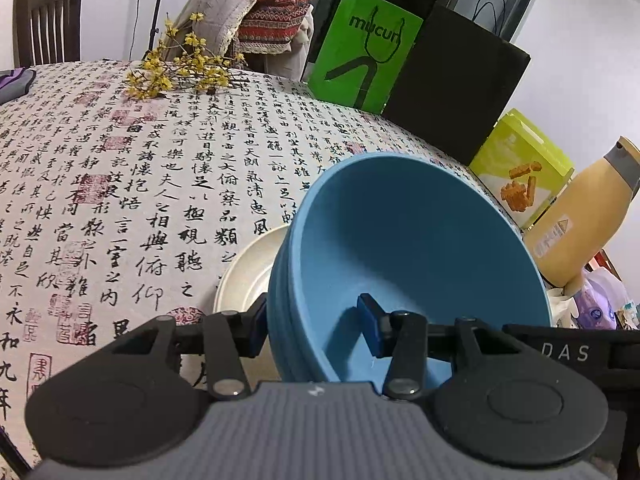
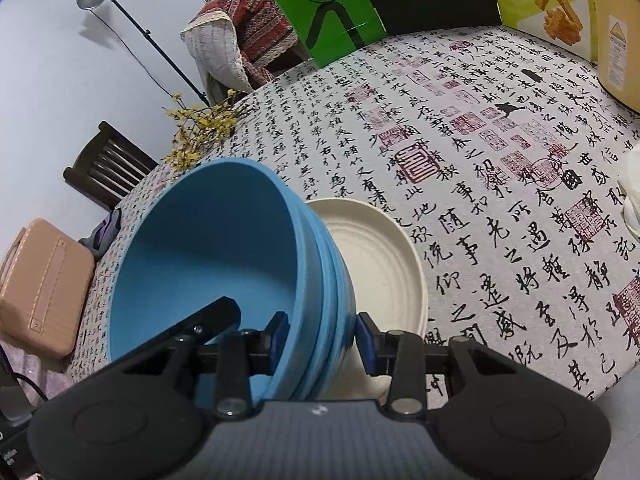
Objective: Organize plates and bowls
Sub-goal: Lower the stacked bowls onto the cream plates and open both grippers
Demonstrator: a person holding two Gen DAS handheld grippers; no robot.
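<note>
The left claw (image 1: 316,326) pinches the near wall of a nested stack of matte blue, round, deep plastic bowls (image 1: 408,240), one blue-padded finger outside the rim and the other inside the top bowl; the right claw (image 2: 322,338) holds the same stack of blue bowls (image 2: 208,248) on the opposite wall, again one pad within and one without, so both claws are closed on the rim and share the load. The stack is tipped, its mouth facing partly toward each camera, and its ribbed outer edge shows several rims pressed together. The relation that matters lies just past the claws: a cream, round, shallow plate with faint concentric rings (image 2: 376,264) lies flat on the counter right beside and partly beneath the stack, to the right of the bowls in the right wrist view and peeking out to their left (image 1: 248,276) in the left wrist view. Whether the bowls' base touches the plate cannot be told. Setting them down on it would probably mean levelling the stack over the plate's middle. The counter's cloth, a woven off-white fabric printed with black calligraphy and red seals (image 2: 500,168), spreads out beyond.
</note>
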